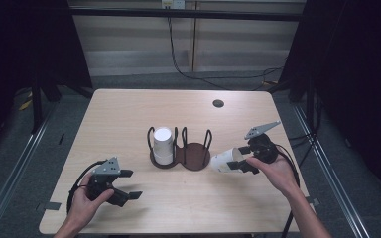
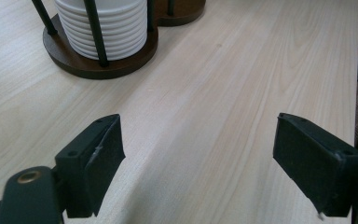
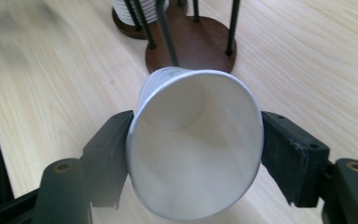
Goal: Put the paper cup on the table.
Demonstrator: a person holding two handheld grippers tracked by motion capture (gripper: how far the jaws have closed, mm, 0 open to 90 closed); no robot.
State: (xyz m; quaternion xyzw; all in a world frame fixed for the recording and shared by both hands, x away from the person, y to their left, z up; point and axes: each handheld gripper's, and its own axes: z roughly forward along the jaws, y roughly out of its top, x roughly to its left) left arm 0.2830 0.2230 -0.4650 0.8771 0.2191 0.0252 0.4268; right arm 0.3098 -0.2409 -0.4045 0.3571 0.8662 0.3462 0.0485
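The right gripper (image 3: 193,154) clamps a white paper cup (image 3: 196,140) sideways, squeezed oval, while the left gripper (image 2: 198,163) has its fingers wide apart.

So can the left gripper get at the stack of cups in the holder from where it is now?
Probably yes: the left gripper is open, and bare table lies between it and the cup stack, though the holder's black posts ring it.

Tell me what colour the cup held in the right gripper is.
White, inside and out; the cup shows best in the right gripper view.
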